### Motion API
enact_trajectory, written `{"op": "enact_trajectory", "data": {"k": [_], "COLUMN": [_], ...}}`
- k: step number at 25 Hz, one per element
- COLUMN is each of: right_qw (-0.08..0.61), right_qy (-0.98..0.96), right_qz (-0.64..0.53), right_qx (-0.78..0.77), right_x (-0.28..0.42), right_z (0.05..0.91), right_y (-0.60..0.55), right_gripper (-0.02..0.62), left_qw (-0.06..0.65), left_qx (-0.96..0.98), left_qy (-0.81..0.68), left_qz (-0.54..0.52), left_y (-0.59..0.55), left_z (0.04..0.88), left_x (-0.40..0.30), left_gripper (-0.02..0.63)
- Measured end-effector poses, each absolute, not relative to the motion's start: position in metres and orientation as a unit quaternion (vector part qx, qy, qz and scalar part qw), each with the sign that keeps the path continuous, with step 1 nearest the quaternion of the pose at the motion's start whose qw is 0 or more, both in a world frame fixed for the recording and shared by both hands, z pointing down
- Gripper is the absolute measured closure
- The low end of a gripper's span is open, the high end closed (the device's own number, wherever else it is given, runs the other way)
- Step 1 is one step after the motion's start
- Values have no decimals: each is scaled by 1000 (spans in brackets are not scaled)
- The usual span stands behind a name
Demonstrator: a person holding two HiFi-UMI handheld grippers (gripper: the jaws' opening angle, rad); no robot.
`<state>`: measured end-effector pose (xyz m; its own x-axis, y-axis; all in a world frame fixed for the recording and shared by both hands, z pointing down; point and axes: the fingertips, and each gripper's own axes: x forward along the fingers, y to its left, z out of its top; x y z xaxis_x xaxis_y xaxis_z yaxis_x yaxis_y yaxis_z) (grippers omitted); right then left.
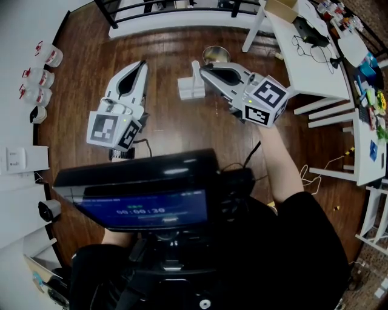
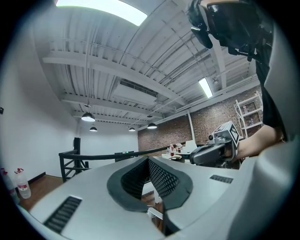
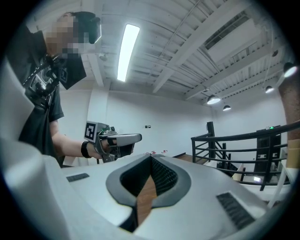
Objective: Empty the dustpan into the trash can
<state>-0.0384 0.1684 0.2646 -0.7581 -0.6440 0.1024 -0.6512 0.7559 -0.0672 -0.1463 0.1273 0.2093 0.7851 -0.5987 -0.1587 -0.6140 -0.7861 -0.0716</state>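
A white dustpan-like object (image 1: 191,86) stands on the wooden floor, with a round metal can (image 1: 213,54) just behind it. My left gripper (image 1: 143,63) is held above the floor to the left of them, shut and empty. My right gripper (image 1: 202,68) hovers right beside the white object's upper end, also shut with nothing in it. In the left gripper view the closed jaws (image 2: 149,160) point level into the room, and the right gripper (image 2: 213,152) shows to the right. The right gripper view has its closed jaws (image 3: 151,157) in front and the left gripper (image 3: 117,139) at the left.
White tables (image 1: 309,69) with clutter stand at the right, a black railing (image 1: 176,8) runs along the far side, and bottles (image 1: 37,77) line the left wall. A black screen unit (image 1: 145,187) sits close before the person. Cables lie on the floor.
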Motion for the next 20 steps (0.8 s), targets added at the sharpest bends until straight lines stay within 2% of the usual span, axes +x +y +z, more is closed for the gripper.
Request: {"op": "enact_trajectory", "data": {"k": [20], "right_qw": [48], "right_qy": [-937], "right_qz": [43], "right_qx": [343], "right_x": [-39], "right_z": [267], "right_y": [166], "right_gripper": [595], "left_qw": [52], "left_qx": [-942], "left_qy": [324], "left_qz": [67], "left_y": [122], "left_z": [213], "left_x": [-147], "left_gripper": [604]}}
